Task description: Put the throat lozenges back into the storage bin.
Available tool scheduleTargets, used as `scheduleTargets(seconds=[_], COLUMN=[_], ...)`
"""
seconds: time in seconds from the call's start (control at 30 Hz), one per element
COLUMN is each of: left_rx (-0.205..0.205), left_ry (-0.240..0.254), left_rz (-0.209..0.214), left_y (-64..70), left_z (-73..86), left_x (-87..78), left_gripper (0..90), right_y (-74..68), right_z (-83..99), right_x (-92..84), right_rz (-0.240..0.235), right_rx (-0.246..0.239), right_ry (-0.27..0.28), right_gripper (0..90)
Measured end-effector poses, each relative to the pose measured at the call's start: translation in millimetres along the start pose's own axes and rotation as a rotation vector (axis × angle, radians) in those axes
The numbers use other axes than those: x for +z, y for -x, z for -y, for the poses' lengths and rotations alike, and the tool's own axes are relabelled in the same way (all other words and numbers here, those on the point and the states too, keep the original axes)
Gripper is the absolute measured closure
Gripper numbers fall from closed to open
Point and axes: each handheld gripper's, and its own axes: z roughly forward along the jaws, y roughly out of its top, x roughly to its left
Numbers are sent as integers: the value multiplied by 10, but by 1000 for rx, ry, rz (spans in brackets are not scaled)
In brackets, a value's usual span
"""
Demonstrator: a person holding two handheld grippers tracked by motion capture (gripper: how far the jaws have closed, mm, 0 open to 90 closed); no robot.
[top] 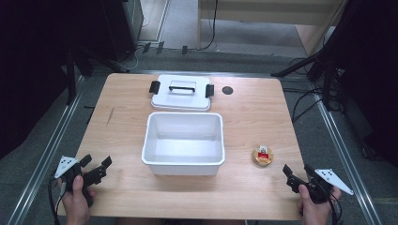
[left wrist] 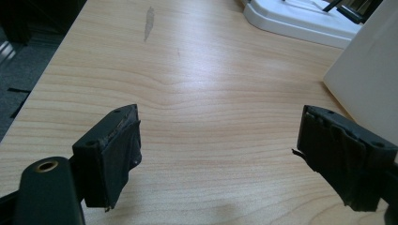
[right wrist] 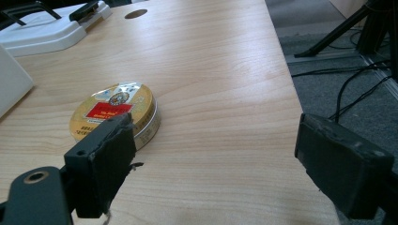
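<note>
Both grippers [top: 96,168] [top: 295,176] gaping (nothing held), tin [top: 262,155] near right.

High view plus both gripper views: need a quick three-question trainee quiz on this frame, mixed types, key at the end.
1. True or false: the lid is seated on the white bin.
2. Which claw is nearer the round gold tin? A) left claw B) right claw
3. Fill in: both claws are ____ and hold nothing.

Key: 1. False; the lid lies on the table behind the open, empty bin. 2. B. 3. Open.
</note>
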Motion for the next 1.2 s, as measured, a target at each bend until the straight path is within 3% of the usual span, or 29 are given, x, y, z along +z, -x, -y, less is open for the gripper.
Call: scheduleTargets(seconds=[0.1, 0.27, 0.4, 0.7, 1.0, 1.2], left_rx=[1, -2, -1, 5, 7, 7], left_ry=[0, 3, 7, 3, 4, 2], left_rz=[0, -1, -10, -6, -3, -4], left_y=[1, 1, 5, 10, 13, 15], left_z=[1, 1, 3, 4, 5, 4], left_x=[-2, -2, -4, -5, -3, -2], left_gripper=[140, 140, 140, 140, 140, 140], right_y=[5, -34, -66, -235, -300, -373], right_z=[-1, -13, -61, -237, -417, -554], right_x=[1, 26, 49, 84, 178, 279], right_rz=[-7, -5, -20, -16, 27, 28], right_rx=[5, -43, -18, -100, -156, -228], right_ry=[-3, -32, -101, -236, -427, -573], right_gripper=[127, 127, 128, 103, 58, 12])
